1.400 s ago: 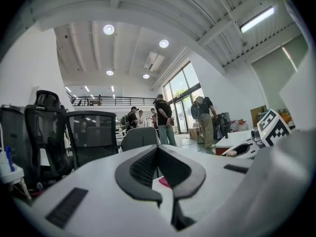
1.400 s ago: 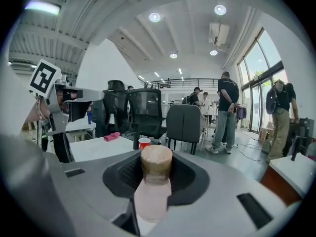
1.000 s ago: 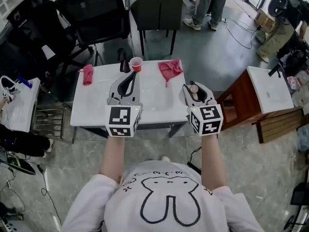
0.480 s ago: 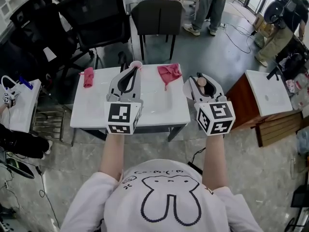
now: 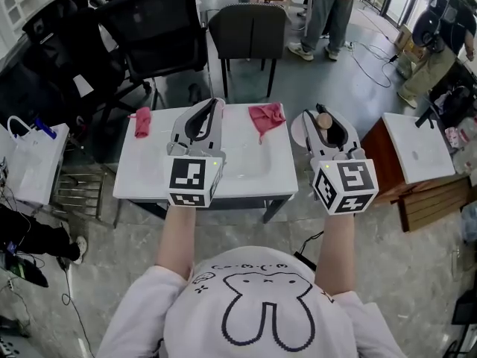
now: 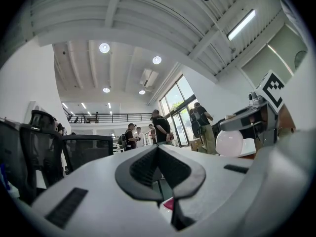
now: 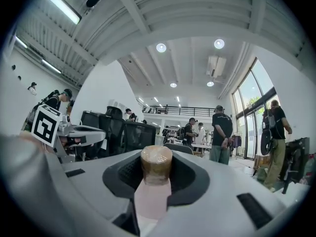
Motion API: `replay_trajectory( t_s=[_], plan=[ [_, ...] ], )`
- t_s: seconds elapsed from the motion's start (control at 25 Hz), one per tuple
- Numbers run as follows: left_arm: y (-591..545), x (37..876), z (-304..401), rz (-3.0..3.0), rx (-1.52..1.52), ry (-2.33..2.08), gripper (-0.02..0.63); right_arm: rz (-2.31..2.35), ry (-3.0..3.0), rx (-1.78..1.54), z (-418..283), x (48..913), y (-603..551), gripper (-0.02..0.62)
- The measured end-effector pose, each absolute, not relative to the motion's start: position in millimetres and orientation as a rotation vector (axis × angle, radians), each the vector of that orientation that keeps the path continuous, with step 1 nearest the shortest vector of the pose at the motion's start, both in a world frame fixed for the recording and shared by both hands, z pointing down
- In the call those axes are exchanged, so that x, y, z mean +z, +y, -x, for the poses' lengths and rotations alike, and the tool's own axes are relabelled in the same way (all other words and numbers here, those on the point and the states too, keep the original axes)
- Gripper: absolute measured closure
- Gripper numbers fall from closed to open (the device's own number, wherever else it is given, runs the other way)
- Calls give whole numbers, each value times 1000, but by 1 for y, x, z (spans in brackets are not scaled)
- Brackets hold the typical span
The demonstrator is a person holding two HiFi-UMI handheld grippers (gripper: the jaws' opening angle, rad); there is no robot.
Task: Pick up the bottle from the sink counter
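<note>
- The right claw (image 5: 326, 115) pinches the bottle (image 7: 155, 179), which is pale pink with a brown cap.
- The bottle is up in the air, off the counter (image 5: 149, 177). In the head view it shows just to the right of the counter.
- The left claw (image 5: 215, 104) is pressed together with nothing in it.
- The left cloth (image 5: 141, 121) and the right cloth (image 5: 267, 115) are red and lie at the counter's back corners.
- A dark chair (image 5: 250, 32) stands behind the counter.

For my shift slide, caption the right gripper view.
Right gripper shut on a pale pink, brown-capped bottle, people standing beyond.
</note>
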State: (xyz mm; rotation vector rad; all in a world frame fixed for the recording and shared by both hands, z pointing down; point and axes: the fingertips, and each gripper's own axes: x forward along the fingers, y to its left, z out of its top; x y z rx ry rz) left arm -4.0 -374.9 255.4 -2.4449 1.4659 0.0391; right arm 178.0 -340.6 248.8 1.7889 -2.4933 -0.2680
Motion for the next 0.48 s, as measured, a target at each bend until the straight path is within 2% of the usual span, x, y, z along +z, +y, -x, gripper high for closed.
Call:
replay_trajectory(
  t_s=[0.48],
  plan=[
    [-372, 244, 12, 2428, 69, 1466, 597, -1807, -2481, -274, -175, 249, -337, 460]
  ],
)
